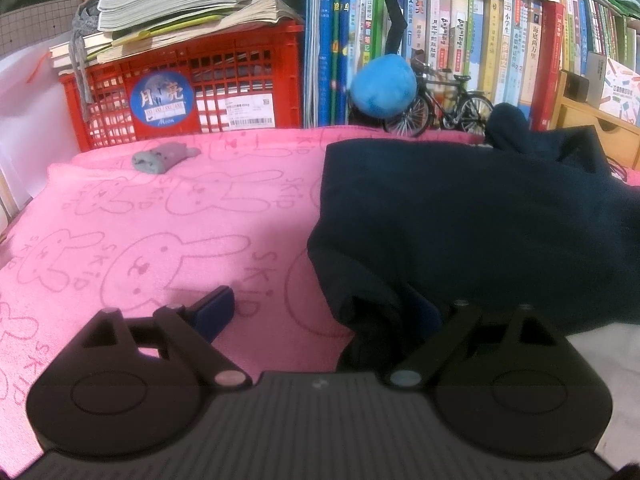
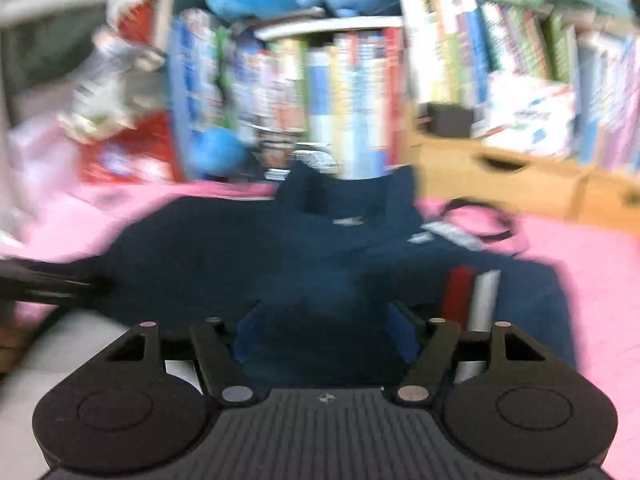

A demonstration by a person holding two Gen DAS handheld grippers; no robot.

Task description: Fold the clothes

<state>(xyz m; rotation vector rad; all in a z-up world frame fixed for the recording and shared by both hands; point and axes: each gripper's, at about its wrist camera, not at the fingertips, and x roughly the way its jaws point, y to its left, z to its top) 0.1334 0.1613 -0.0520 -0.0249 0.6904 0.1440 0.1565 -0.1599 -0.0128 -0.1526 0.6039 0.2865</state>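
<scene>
A navy garment [image 1: 460, 220] lies on the pink rabbit-print towel [image 1: 140, 220], its near left corner bunched. My left gripper [image 1: 320, 306] stands wide open. Its left finger [image 1: 214, 312] rests over bare towel, and the right finger is hidden under the garment's corner. The right wrist view is blurred. It shows the same garment [image 2: 224, 248] with its collar [image 2: 348, 204] at the far side and red and white stripes [image 2: 472, 292] on the right. My right gripper [image 2: 326, 322] is open at the near hem, with a hump of navy cloth between its blue pads [image 2: 246, 332].
A red crate [image 1: 192, 92] topped with stacked books stands behind the towel. A bookshelf [image 1: 480, 40], a blue plush [image 1: 382, 88] and a model bicycle [image 1: 444, 104] line the back. A small grey toy [image 1: 160, 156] lies on the towel. Wooden drawers [image 2: 500, 180] and a black loop [image 2: 480, 220] sit at the right.
</scene>
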